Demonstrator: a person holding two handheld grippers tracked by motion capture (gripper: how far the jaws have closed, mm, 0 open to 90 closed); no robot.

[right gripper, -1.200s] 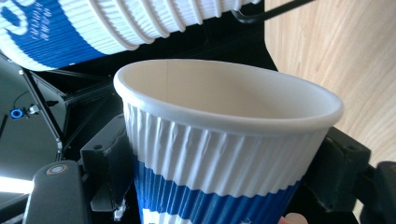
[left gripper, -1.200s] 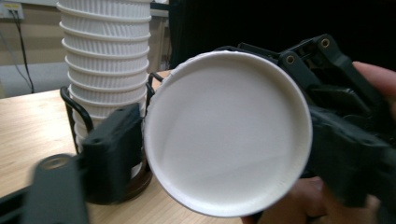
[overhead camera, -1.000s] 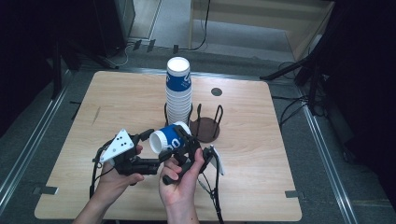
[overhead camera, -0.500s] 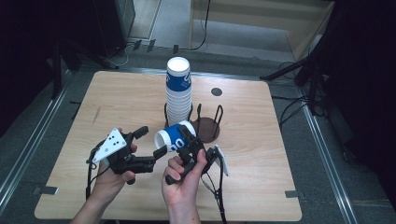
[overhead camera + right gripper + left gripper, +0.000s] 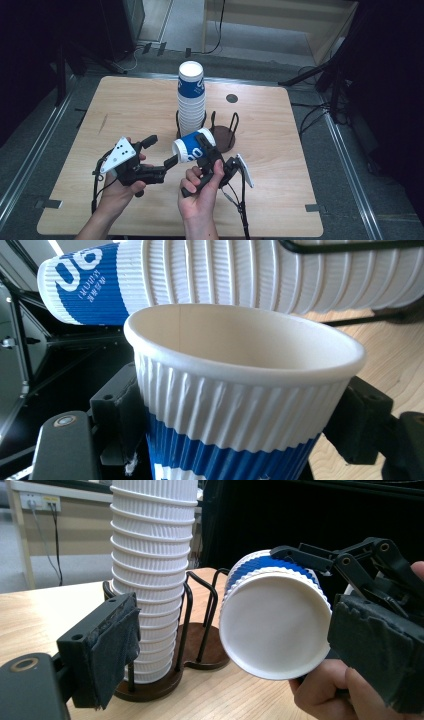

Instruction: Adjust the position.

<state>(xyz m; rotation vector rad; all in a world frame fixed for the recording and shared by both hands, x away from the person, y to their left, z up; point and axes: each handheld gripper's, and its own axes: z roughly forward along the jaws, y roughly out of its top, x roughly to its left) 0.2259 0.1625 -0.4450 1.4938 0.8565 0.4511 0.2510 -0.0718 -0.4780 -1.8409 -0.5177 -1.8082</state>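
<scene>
A blue and white ribbed paper cup (image 5: 192, 146) hangs tipped on its side above the table, with my right gripper (image 5: 202, 152) shut on its wall. In the right gripper view the cup (image 5: 240, 390) sits between both pads, its mouth towards the camera. My left gripper (image 5: 161, 151) stands open just left of the cup's base. In the left gripper view the white base (image 5: 275, 625) faces the camera between the spread pads (image 5: 107, 650), touching neither. A tall stack of cups (image 5: 191, 97) stands in a wire holder (image 5: 222, 135) behind.
The holder's brown base has a second ring to the right of the stack. A round wooden table (image 5: 125, 110) carries it all, with a dark grommet (image 5: 231, 98) at the back. Cables (image 5: 240, 200) trail from the grippers towards the front edge.
The cup in my right gripper has shifted slightly right. My left gripper has drawn back a little from the cup's base, jaws spread.
</scene>
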